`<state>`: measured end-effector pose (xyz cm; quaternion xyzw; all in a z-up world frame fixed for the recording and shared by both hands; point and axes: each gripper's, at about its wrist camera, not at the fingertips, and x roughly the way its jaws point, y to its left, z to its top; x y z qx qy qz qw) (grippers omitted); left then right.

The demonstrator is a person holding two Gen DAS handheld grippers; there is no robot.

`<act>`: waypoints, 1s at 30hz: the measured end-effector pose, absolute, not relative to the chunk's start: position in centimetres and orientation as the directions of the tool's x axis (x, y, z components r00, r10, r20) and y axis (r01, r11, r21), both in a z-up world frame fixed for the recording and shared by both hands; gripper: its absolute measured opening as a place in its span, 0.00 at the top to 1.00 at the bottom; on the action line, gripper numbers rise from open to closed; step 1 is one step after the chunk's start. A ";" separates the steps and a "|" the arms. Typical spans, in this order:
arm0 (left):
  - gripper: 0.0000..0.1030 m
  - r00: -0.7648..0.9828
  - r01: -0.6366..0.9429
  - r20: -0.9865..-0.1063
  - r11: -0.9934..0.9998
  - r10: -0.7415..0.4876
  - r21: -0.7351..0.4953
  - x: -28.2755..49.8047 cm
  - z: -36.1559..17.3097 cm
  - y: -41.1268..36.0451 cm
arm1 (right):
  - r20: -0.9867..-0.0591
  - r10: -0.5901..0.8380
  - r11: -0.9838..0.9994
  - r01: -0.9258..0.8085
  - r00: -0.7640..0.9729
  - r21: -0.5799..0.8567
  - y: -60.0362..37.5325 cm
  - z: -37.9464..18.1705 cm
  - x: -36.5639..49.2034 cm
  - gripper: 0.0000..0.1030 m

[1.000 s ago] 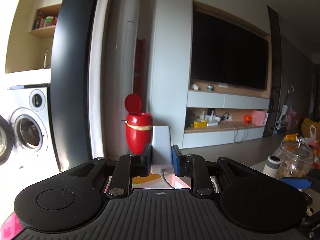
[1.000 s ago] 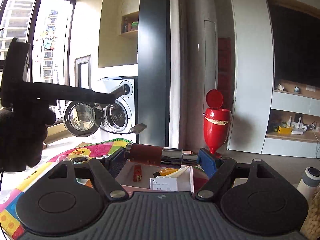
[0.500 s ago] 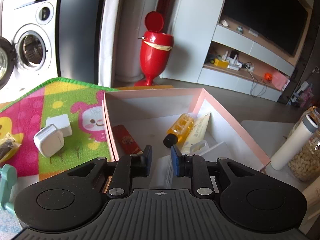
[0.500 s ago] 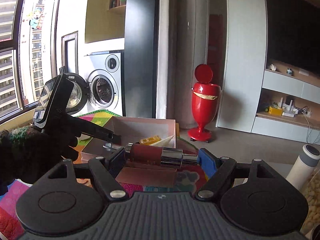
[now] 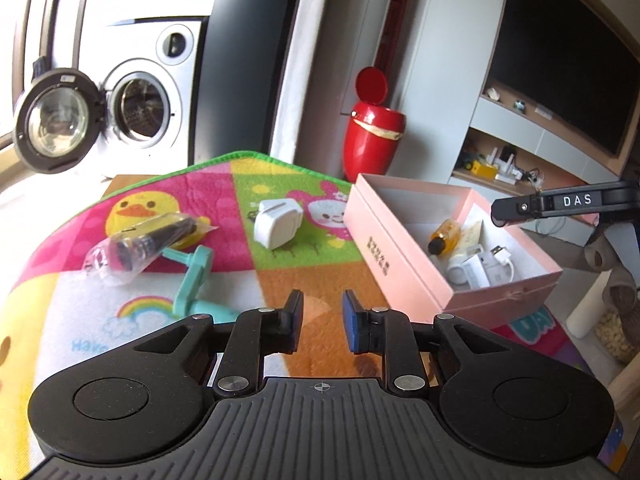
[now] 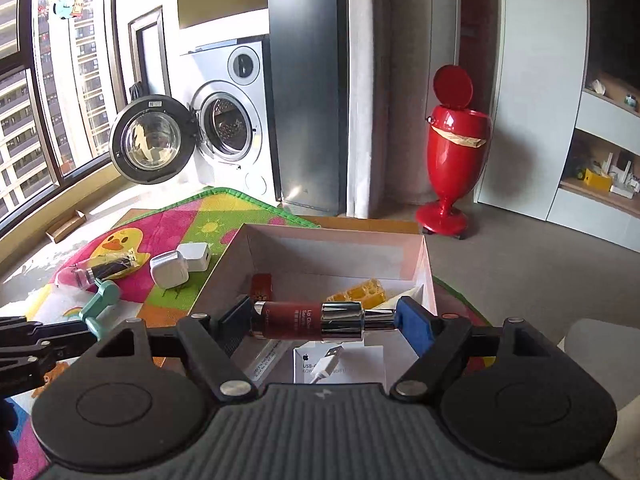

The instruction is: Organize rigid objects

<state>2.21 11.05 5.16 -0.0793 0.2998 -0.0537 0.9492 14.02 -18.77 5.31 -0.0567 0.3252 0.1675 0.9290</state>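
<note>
My right gripper [image 6: 320, 322] is shut on a dark red tube with a silver cap [image 6: 308, 321], held crosswise above the near end of the open pink box [image 6: 332, 236]. The box [image 5: 384, 256] holds an amber bottle [image 5: 446, 236], a red lighter [image 6: 261, 285], a white adapter box and a cable [image 6: 326, 364]. My left gripper [image 5: 322, 320] is open and empty, low over the colourful mat left of the box. On the mat lie two white chargers [image 5: 278, 222], a bagged black item [image 5: 140, 246] and a teal hook [image 5: 194, 284].
The mat [image 5: 208, 200] covers a table with its far edge near a washing machine [image 6: 228, 128] with an open door. A red bin [image 6: 452, 152] stands on the floor behind. A white bottle [image 5: 592, 304] and jar stand right of the box.
My left gripper let go of the white adapter into the box, then swung left and back over the mat. My right gripper carried the red tube forward over the box.
</note>
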 end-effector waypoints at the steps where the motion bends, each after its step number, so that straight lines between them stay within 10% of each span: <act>1: 0.76 0.812 0.032 -0.570 0.984 -0.127 -0.174 1.8 4.8 11.7 | -0.642 0.263 0.939 -0.344 0.720 -0.002 -18.3 4.8 14.7 0.24; 10: 0.77 0.818 -0.120 -0.574 0.968 -0.030 -0.221 1.2 3.7 17.4 | -0.762 0.170 0.945 -0.323 0.625 -0.054 -16.5 1.6 16.7 0.23; 23: 0.76 0.886 -0.113 -0.454 0.906 -0.094 -0.407 2.0 2.1 18.7 | -0.723 0.400 0.863 -0.496 0.563 0.092 -3.3 7.4 19.0 0.21; 30: 0.77 0.914 -0.051 -0.380 0.888 -0.143 -0.458 1.4 1.9 19.3 | -0.803 0.218 0.886 -0.458 0.554 -0.076 4.5 2.5 24.9 0.28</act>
